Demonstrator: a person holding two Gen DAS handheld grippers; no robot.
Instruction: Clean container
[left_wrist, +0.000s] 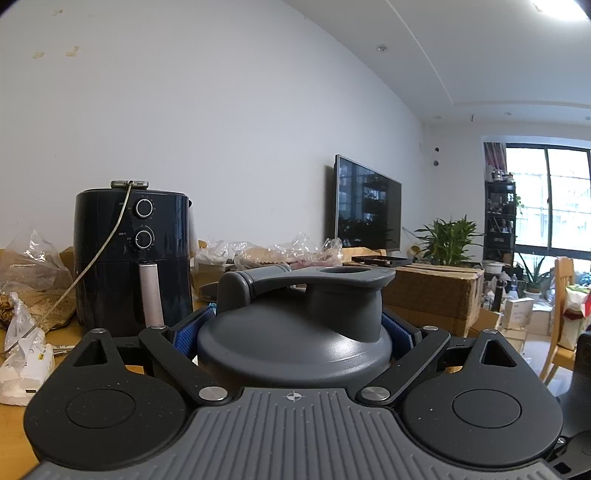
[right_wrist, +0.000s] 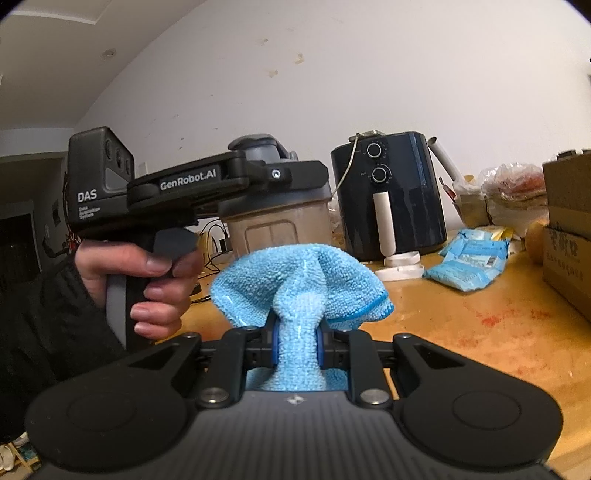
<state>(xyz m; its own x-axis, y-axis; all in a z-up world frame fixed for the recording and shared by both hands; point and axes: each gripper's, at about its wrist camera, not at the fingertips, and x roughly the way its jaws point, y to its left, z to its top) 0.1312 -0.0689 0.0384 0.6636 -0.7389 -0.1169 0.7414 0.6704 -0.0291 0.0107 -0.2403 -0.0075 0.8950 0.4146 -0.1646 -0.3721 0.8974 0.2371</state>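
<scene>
The container is a cloudy plastic jar with a grey lid and a flip handle. My left gripper is shut on it just under the lid, its blue pads against both sides. In the right wrist view the left gripper holds the jar above the wooden table, with a person's hand on its grip. My right gripper is shut on a light blue microfibre cloth, bunched and fanned out just in front of the jar's lower wall. Whether the cloth touches the jar I cannot tell.
A black air fryer stands by the white wall. A blue packet and cardboard boxes lie at the right of the stained wooden table. Plastic bags and a cable sit left of the air fryer.
</scene>
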